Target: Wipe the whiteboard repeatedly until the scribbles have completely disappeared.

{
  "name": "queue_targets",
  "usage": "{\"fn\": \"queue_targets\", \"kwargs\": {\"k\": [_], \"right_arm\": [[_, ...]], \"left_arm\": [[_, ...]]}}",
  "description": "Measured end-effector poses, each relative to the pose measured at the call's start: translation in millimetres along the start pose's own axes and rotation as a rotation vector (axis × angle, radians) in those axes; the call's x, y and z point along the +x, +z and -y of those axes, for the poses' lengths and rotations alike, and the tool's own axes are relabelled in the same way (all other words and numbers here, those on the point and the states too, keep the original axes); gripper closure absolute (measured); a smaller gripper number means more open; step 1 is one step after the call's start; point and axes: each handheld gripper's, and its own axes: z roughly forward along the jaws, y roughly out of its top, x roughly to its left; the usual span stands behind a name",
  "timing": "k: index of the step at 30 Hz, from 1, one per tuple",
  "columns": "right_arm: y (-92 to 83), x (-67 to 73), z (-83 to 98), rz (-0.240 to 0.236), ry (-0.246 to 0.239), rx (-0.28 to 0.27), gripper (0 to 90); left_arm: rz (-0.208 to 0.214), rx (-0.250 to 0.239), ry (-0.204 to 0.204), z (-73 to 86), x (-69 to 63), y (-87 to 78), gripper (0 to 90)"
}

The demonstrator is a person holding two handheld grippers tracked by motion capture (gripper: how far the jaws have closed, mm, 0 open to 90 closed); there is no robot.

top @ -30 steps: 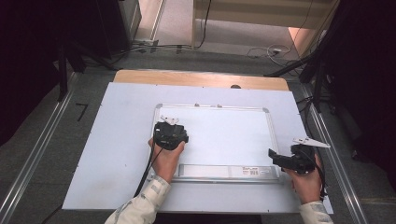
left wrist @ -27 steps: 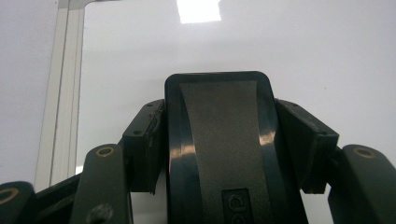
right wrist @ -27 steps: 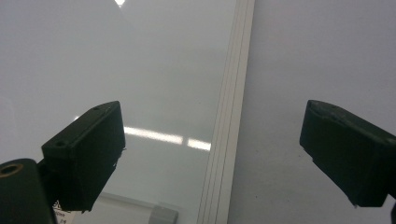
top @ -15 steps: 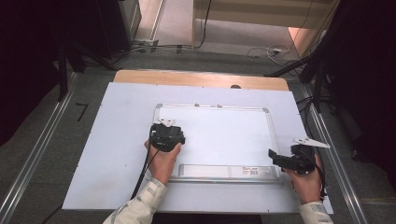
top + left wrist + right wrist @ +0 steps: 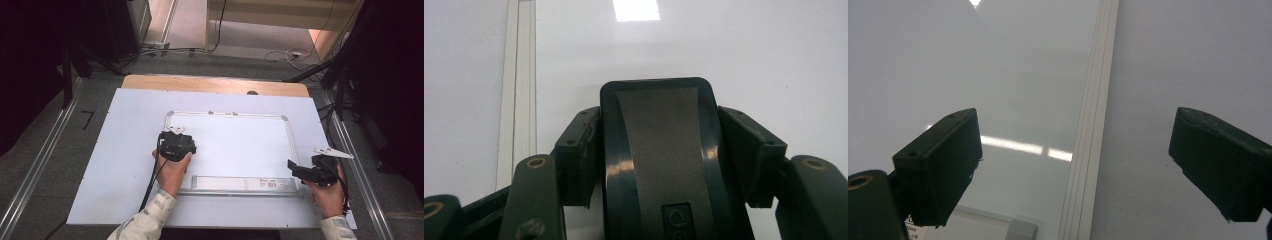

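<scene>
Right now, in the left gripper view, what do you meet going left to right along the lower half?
Light table sheet → whiteboard's pale frame edge → left jaw pad → black eraser held in the left hand-held gripper → right jaw pad.

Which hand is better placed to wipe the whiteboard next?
Left. The left gripper is shut on the black eraser over the whiteboard. The right gripper stands open, holding nothing, at the board's right frame.

Black tongs (image 5: 176,131) w/ brass pivot screws, trailing black cable; pale checked shirt sleeves (image 5: 150,215), cuffs buttoned.
</scene>
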Motion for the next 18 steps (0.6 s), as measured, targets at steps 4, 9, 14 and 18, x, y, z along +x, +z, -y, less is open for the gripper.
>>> {"fn": "queue_targets", "kwargs": {"k": [4,9,14,18], "right_arm": [[0.4,-0.1,-0.2,0.001,0.0,0.001,5.5],[0.0,0.4,-0.4,0.001,0.002,0.001,5.6],[-0.2,0.4,-0.3,0.0,0.0,-0.001,5.6],[-0.4,0.6,-0.4,0.0,-0.003,-0.001,5.6]], "left_arm": [[0.01,0.007,-0.006,-2.8,1.0,-1.2,38.8],[0.012,-0.032,-0.001,-8.9,-1.4,-8.5,38.8],[0.012,-0.062,0.005,-17.2,-2.7,-20.3,38.7],[0.021,-0.069,-0.01,-17.3,-2.2,-24.6,38.6]]}}
